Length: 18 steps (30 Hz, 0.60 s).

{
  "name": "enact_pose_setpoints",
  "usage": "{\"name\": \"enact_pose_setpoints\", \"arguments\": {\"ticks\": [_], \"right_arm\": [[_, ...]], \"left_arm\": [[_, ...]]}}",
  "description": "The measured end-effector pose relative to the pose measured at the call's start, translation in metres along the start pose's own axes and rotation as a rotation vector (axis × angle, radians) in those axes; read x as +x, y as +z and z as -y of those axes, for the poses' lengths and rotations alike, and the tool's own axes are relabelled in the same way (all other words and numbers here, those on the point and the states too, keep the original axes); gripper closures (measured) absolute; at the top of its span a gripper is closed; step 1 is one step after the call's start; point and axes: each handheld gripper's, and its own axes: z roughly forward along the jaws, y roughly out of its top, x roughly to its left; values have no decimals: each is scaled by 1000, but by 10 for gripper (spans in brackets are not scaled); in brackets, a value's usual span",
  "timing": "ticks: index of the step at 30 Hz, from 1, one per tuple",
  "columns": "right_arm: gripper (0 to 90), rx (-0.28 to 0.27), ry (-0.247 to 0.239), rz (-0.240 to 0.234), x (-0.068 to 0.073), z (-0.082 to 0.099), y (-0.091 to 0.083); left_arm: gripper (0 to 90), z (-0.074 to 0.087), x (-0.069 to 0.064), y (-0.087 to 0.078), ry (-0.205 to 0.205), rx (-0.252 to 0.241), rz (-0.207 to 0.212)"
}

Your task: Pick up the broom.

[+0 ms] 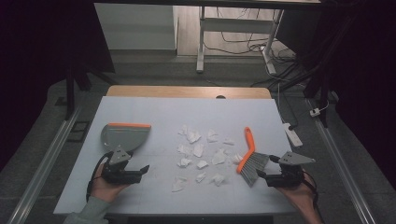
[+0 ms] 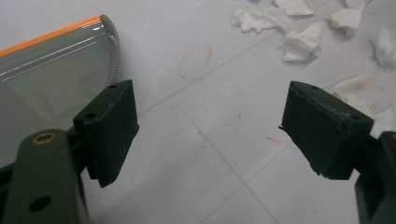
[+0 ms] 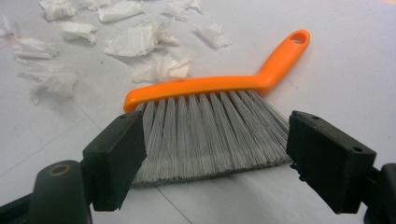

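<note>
We have the left gripper (image 1: 140, 171) near the front-left corner of the table (image 1: 154, 109), held in our left hand (image 1: 106, 189). Its jaws stand wide apart with nothing between them, as the left gripper view makes plain: bare table surface lies in the gap. The dustpan (image 1: 125, 136) lies just beyond this gripper, toward the left edge, its orange lip turned to the far side. In the left gripper view the dustpan (image 2: 51, 79) sits just beside the left-hand jaw; we cannot tell whether they touch.

Our right gripper (image 1: 263, 173) is near the front-right corner, in our right hand (image 1: 299, 196). Its jaws are also fully spread and grip nothing. The brush (image 1: 250, 158) lies flat on the table just ahead of it, orange handle pointing toward the far edge, grey bristles toward the front. In the right gripper view the brush (image 3: 219, 116) fills the gap ahead of the jaws, and the bristle ends reach almost to the jaw tips; the pads are not pressing on them.

Torn paper scraps (image 1: 198, 151) are scattered across the middle of the table, between dustpan and brush. The nearest scraps lie just beside the brush back.
</note>
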Motion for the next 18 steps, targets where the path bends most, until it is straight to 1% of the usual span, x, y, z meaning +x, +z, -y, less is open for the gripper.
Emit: {"name": "enact_pose_setpoints", "arguments": {"ticks": [5,13,18], "right_arm": [[200,-2,-4,-3,1,0,0],[205,3,-12,-5,3,-1,1],[214,1,-5,-4,4,0,1]], "left_arm": [[191,0,0,1,-4,4,-10],[172,1,0,1,-5,2,-9],[170,1,0,1,1,2,-10]]}}
